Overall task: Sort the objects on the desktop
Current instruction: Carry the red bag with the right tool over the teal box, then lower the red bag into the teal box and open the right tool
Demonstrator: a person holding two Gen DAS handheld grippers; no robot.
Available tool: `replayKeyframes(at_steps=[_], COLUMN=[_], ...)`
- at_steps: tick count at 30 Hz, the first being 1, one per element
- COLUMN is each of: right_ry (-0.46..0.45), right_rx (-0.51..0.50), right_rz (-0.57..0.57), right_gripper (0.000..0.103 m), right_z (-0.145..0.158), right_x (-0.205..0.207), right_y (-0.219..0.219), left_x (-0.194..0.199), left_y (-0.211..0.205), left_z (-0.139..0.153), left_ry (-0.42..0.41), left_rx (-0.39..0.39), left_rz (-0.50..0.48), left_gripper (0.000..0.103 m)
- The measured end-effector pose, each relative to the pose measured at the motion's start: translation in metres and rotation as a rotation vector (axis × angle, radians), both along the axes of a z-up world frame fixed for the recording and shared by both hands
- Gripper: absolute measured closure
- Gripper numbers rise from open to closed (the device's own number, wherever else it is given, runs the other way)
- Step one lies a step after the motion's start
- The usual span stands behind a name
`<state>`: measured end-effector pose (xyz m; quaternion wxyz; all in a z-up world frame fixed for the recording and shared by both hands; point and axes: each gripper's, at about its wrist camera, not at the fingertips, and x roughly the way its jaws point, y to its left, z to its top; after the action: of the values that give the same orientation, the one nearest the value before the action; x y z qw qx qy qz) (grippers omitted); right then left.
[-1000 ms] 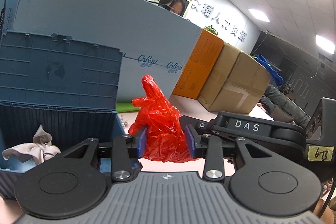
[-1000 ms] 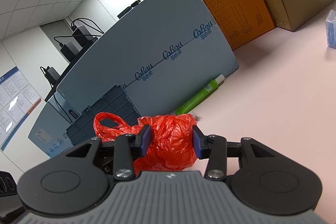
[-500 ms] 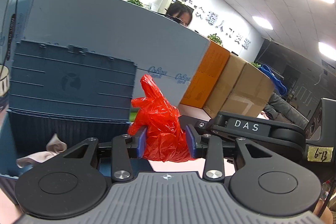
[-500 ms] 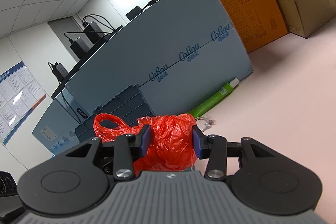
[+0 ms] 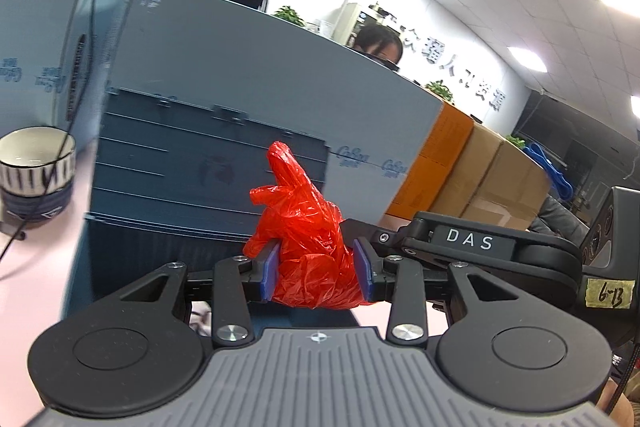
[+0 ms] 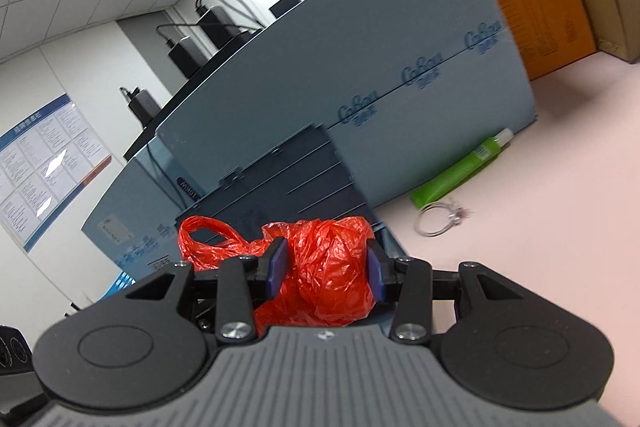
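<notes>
- Red plastic bag [image 5: 310,251], crumpled, is clamped from both sides: the left gripper [image 5: 316,271] pinches one bunch of it between its blue pads [image 5: 269,271], and the right gripper [image 6: 326,269] pinches another bunch, with a loop handle of the bag [image 6: 204,239] sticking out to the left.
- Both grippers' jaws are partly closed, pressed into the plastic, with the bag held in the air in front of the dark blue crate [image 5: 208,167].
- In the left view the other gripper's arm [image 5: 472,247] reaches in from the right of the bag and bears the white letters "DAS"; a yellow tape label [image 5: 610,295] on it reads "6-13" in handwriting.
- Behind the crate stands a grey-blue panel [image 6: 360,75] printed several times with the blue logo "CoBou" over small characters too small to read.
- Right of the crate, a green tube [image 6: 460,173] lies on the pink table [image 6: 540,247] against the foot of the panel, and a metal ring [image 6: 438,219] lies just beside the tube.
- Left of the crate, a striped bowl [image 5: 36,167] sits on the table.
- An orange box [image 5: 436,163] and brown cardboard boxes [image 5: 496,183] stand at the panel's right end.
- White wall lettering [image 5: 456,79] in Chinese characters is blurred.
</notes>
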<state>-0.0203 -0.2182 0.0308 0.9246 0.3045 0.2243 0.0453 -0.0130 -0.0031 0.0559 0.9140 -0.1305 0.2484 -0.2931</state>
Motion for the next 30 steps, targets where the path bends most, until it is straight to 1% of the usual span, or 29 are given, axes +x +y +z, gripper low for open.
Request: replayKeyframes(at_steps=[8,17,22,30], right_ry=[-0.002,0.026,0.063,0.123], right_rx=[0.002,-0.015,-0.019,-0.009], right_rz=[0.055,0.109,0.129,0.137], right_gripper=[0.058,0.058,0.057,0.057], right_z=[-0.001,-0.006,-0.013,-0.023], right_x=[0.012,0.027,0.033,0.035], right_y=[0.016,0.027,0.03,0.029], left_x=[0.0,0.007,0.012,0.015], left_y=[0.014,0.029,0.029,0.027], left_z=[0.0,-0.009,-0.015,-0.026], left_ry=[-0.002,0.02,0.054,0.101], left_rx=[0.006,0.016,0.037,0.07], left_rz=[0.053,0.099,0.116,0.117], left_gripper=[0.07,0.07,0.07,0.07])
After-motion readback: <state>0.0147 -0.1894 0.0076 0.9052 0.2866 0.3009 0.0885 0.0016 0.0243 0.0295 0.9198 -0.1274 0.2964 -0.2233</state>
